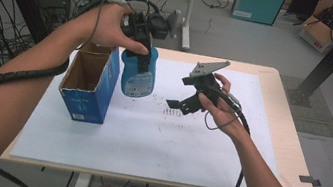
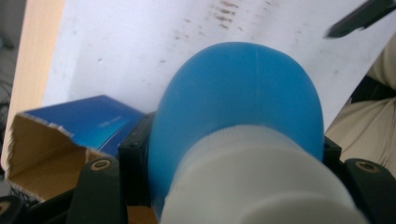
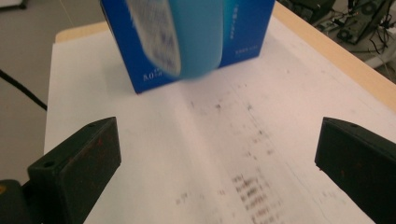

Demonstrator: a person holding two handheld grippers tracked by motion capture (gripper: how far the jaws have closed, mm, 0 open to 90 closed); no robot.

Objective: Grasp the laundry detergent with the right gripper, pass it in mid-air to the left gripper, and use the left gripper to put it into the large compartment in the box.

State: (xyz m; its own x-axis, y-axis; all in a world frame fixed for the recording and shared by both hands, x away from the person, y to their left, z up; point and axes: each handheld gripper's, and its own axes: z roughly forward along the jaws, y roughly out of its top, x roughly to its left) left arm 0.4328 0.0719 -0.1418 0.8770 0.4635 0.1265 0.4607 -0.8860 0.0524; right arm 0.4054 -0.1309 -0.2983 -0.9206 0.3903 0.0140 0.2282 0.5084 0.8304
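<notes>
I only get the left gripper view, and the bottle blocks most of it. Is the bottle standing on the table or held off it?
Observer: Held off it, as far as the high view tells. The blue bottle hangs in the left tongs above the paper.
Operator: Do the other tongs hold anything?
Observer: No. The right tongs are wide open, with nothing between them.
Operator: How does the box stand?
Observer: The box stands upright beside the bottle, its top open.

bottles: 1 (image 1: pixel 137 76) | boxes: 1 (image 1: pixel 89 84) | claws: 2 (image 1: pixel 142 48) (image 1: pixel 180 106)
</notes>
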